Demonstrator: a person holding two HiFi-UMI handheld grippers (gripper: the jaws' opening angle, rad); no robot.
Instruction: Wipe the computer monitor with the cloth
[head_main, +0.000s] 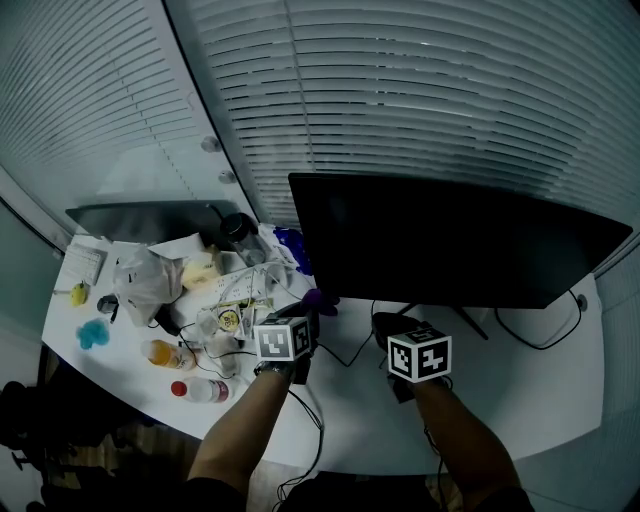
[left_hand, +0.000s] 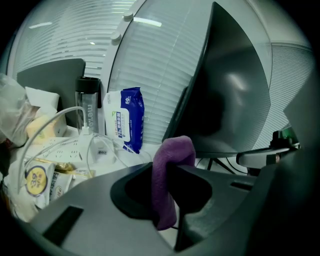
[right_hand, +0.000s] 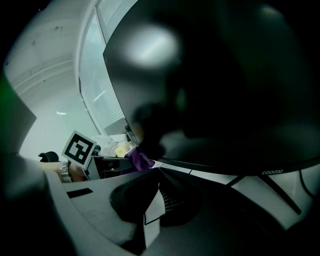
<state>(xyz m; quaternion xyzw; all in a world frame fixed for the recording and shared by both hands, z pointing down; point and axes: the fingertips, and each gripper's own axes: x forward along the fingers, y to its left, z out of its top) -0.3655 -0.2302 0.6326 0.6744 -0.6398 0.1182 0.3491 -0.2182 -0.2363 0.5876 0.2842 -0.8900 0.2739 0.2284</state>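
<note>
The black monitor (head_main: 450, 240) stands on the white desk (head_main: 520, 400), its screen dark. My left gripper (head_main: 308, 312) is shut on a folded purple cloth (head_main: 318, 300) just below the monitor's lower left corner. In the left gripper view the cloth (left_hand: 170, 175) sticks up between the jaws, with the monitor (left_hand: 235, 100) close on the right. My right gripper (head_main: 385, 322) hovers under the screen's bottom edge near the stand; its jaws (right_hand: 159, 170) look shut and hold nothing. The right gripper view shows the screen (right_hand: 225, 90) filling the frame and the cloth (right_hand: 140, 159) at left.
Clutter covers the desk's left side: a plastic bag (head_main: 145, 280), bottles (head_main: 165, 353), a power strip with cables (left_hand: 65, 145), a blue wipes pack (left_hand: 127, 117) and a dark flask (left_hand: 87, 107). A cable (head_main: 530, 335) loops at the right. Window blinds (head_main: 420, 90) close off the back.
</note>
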